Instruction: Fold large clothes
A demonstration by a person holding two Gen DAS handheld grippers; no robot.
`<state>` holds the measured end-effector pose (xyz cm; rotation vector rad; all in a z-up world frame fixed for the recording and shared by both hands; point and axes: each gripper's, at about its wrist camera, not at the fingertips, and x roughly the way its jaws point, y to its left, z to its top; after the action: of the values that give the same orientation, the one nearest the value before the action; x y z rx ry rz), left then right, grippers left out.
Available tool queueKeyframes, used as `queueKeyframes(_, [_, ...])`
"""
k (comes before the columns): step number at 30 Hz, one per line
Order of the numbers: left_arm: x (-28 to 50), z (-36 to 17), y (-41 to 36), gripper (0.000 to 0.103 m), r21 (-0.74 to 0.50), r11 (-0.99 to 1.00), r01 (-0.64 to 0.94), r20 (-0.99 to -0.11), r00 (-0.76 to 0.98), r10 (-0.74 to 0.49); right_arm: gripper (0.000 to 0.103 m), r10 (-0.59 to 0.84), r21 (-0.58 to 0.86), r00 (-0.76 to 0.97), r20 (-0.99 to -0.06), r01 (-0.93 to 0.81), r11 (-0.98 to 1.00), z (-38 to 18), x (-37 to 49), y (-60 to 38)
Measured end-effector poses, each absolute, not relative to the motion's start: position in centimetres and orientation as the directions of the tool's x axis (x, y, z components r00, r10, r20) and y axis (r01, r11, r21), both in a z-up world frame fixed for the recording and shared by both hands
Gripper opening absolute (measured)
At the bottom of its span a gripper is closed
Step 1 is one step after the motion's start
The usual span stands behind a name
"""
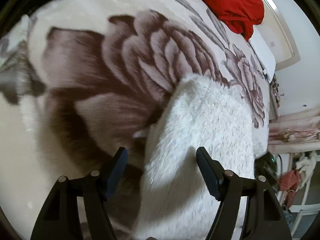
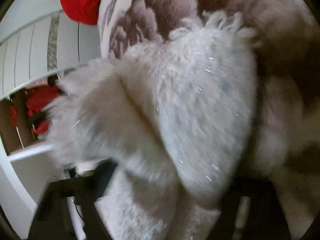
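A fluffy white garment (image 1: pixel 204 132) with glittery threads lies on a bed covered by a cream blanket with brown flowers (image 1: pixel 112 64). My left gripper (image 1: pixel 162 156) is open, its fingers standing wide apart just above the garment's near edge, holding nothing. In the right wrist view the same white garment (image 2: pixel 180 110) fills the frame, bunched and fringed at the top. My right gripper (image 2: pixel 166 180) is mostly buried under the fabric; only its dark left finger (image 2: pixel 100 178) shows, and the picture is blurred.
A red cloth (image 1: pixel 230 2) lies at the far end of the bed, also in the right wrist view (image 2: pixel 80 0). A white headboard (image 1: pixel 280 30) stands beyond it. Shelves with folded pink linen (image 1: pixel 294 130) stand to the right.
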<state>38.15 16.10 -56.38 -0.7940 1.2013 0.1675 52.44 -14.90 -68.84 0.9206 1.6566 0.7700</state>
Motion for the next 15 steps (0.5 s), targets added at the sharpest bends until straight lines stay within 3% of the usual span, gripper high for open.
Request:
queueKeyframes(2, [36.8, -54.9, 16.4, 0.069, -0.448, 0.730, -0.516, -0.879, 0.403, -0.254, 0.036, 0.892, 0.847, -0.039, -0.449, 0.299, 0.440, -67.9, 50.4, -16.8])
queueKeyframes(5, [34.9, -53.4, 16.5, 0.069, -0.444, 0.723, -0.529, -0.878, 0.417, -0.235, 0.034, 0.909, 0.844, 0.148, -0.391, 0.451, 0.290, -66.8, 44.9, -18.8])
queueKeyframes(8, [32.2, -52.1, 15.1, 0.069, -0.432, 0.745, -0.508, -0.886, 0.395, -0.244, 0.034, 0.902, 0.805, 0.347, -0.257, 0.593, 0.001, -66.6, 36.3, -19.1])
queueKeyframes(10, [31.2, -52.2, 13.3, 0.069, -0.415, 0.770, -0.485, -0.896, 0.367, -0.251, 0.034, 0.889, 0.793, 0.367, -0.273, 0.610, -0.008, -66.0, 31.9, -18.3])
queueKeyframes(12, [30.6, -53.0, 11.4, 0.069, -0.402, 0.792, -0.459, -0.905, 0.333, -0.265, 0.040, 0.901, 0.748, 0.292, -0.321, 0.662, 0.052, -66.7, 27.9, -17.5])
queueKeyframes(14, [30.2, -54.6, 8.8, 0.069, -0.369, 0.822, -0.434, -0.920, 0.293, -0.258, 0.056, 0.902, 0.683, 0.189, -0.389, 0.716, 0.145, -68.5, 25.2, -17.5])
queueKeyframes(15, [30.1, -55.1, 8.0, 0.070, -0.365, 0.829, -0.424, -0.919, 0.306, -0.248, 0.057, 0.888, 0.658, 0.136, -0.438, 0.722, 0.214, -69.0, 24.6, -18.1])
